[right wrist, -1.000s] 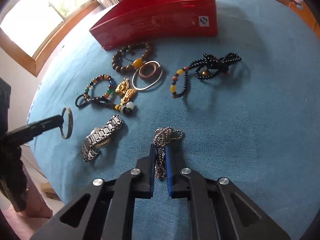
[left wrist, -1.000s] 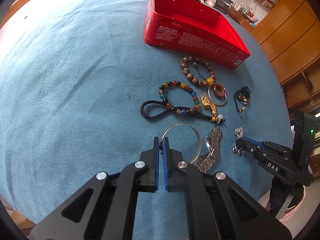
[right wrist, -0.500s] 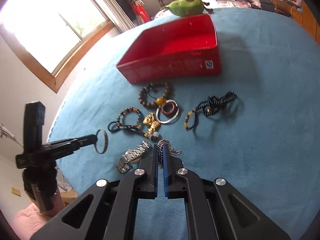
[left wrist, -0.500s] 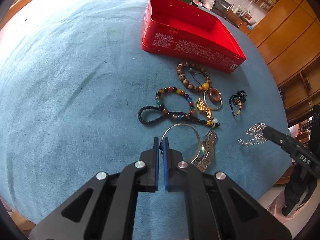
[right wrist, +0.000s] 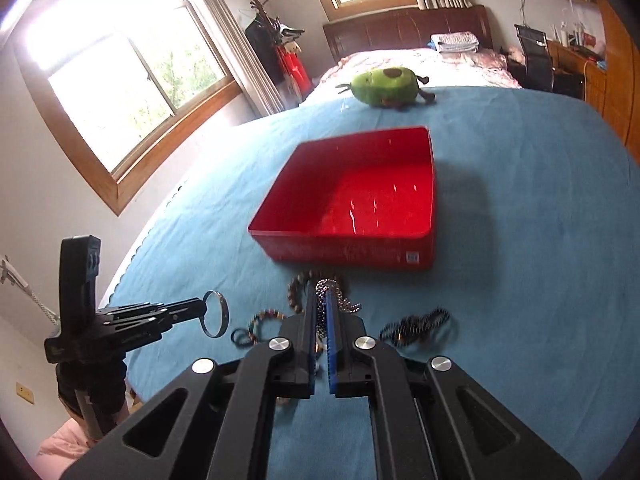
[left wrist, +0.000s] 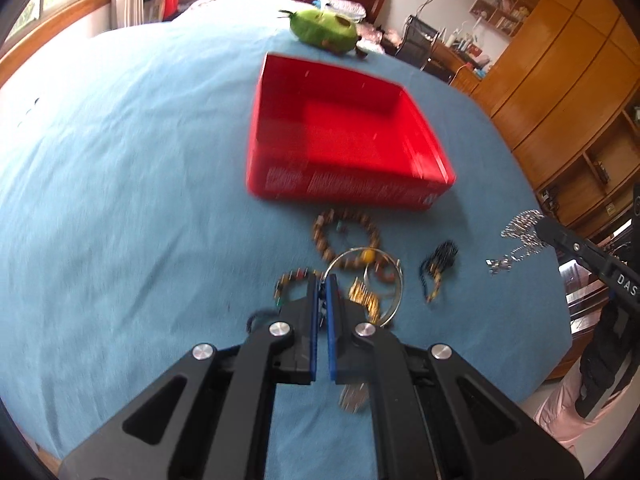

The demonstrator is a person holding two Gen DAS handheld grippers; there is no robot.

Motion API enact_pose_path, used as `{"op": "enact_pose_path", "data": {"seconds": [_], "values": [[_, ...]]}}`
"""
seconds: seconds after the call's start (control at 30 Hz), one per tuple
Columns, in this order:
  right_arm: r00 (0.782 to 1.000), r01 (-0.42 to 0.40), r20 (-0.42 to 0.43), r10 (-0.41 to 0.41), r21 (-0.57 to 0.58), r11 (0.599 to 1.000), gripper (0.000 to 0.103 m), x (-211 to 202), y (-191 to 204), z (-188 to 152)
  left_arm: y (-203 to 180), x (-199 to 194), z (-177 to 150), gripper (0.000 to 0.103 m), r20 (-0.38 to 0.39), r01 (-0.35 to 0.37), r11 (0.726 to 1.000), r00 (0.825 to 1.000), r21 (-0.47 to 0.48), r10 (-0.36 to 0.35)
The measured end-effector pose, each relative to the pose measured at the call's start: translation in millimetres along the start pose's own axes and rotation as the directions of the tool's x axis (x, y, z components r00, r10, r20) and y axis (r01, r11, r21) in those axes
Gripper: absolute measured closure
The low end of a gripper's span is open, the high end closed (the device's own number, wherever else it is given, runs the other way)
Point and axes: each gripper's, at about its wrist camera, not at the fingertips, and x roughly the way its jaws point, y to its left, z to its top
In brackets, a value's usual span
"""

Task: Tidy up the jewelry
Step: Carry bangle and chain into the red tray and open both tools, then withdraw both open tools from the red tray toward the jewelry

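An open red box [left wrist: 348, 148] [right wrist: 360, 200] stands on the blue cloth, nothing visible inside it. My left gripper [left wrist: 322, 280] is shut on a thin metal bangle [left wrist: 394, 280], held above the cloth; the bangle also shows in the right wrist view [right wrist: 216, 314]. My right gripper [right wrist: 319, 292] is shut on a silver chain [right wrist: 338, 300], which hangs from it in the left wrist view [left wrist: 520, 236]. On the cloth before the box lie a brown bead bracelet [left wrist: 324, 240], a multicoloured bead bracelet [left wrist: 292, 280], a gold charm [left wrist: 364, 296] and black beads [left wrist: 438, 260] [right wrist: 416, 326].
A green avocado plush toy [left wrist: 324, 32] [right wrist: 386, 86] lies behind the box. The cloth edge drops off at the right [left wrist: 560, 320]. Wooden cabinets [left wrist: 568, 80] stand to the right, windows [right wrist: 132, 92] to the left.
Both grippers have risen off the cloth, each carrying its piece. The bangle and the silver chain now hang in the air, nearer the red box.
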Motion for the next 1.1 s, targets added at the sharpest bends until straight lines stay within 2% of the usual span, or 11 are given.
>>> {"op": "enact_pose_path", "data": {"seconds": [0.17, 0.27, 0.47, 0.7, 0.87, 0.9, 0.97, 1.0, 1.03, 1.1], "values": [[0.999, 0.005, 0.036, -0.005, 0.008, 1.000, 0.099, 21.6, -6.5, 44.3, -9.8, 9.1, 48.9, 0.101, 0.034, 0.008, 1.000, 0.999, 0.008, -0.008], [0.999, 0.017, 0.050, -0.018, 0.023, 1.000, 0.099, 46.4, -15.7, 70.5, -12.7, 27.3, 81.7, 0.101, 0.051, -0.014, 1.000, 0.999, 0.006, 0.013], [0.999, 0.032, 0.007, -0.032, 0.076, 0.997, 0.099, 115.9, -46.2, 105.3, -0.1, 82.3, 132.8, 0.101, 0.003, -0.012, 0.999, 1.000, -0.039, 0.012], [0.994, 0.076, -0.088, -0.070, 0.062, 0.995, 0.099, 176.8, -64.9, 110.7, 16.3, 133.3, 162.5, 0.101, -0.031, -0.065, 0.997, 0.997, -0.047, 0.064], [0.986, 0.101, -0.138, -0.093, 0.053, 0.993, 0.099, 199.4, -68.6, 106.6, 22.8, 156.3, 170.4, 0.098, -0.062, -0.092, 0.995, 0.994, -0.029, 0.091], [0.986, 0.095, -0.142, -0.087, 0.050, 0.994, 0.095, 200.5, -68.7, 106.0, 24.5, 159.8, 170.9, 0.098, -0.072, -0.093, 0.995, 0.993, -0.031, 0.091], [0.988, 0.097, -0.125, -0.092, 0.042, 0.994, 0.093, 197.0, -66.5, 105.6, 26.5, 162.9, 172.3, 0.094, -0.081, -0.098, 0.995, 0.992, -0.031, 0.095], [0.989, 0.101, -0.115, -0.097, 0.036, 0.994, 0.090, 192.9, -64.9, 106.0, 26.7, 160.4, 172.6, 0.085, -0.072, -0.100, 0.994, 0.993, -0.031, 0.098], [0.990, 0.102, -0.102, -0.098, 0.029, 0.994, 0.086, 187.0, -62.4, 105.9, 26.6, 155.8, 172.5, 0.072, -0.056, -0.100, 0.995, 0.994, -0.032, 0.098], [0.992, 0.107, -0.068, -0.105, 0.019, 0.994, 0.067, 174.7, -57.6, 105.1, 24.1, 146.7, 172.5, 0.061, -0.023, -0.091, 0.995, 0.996, -0.027, 0.090]]}}
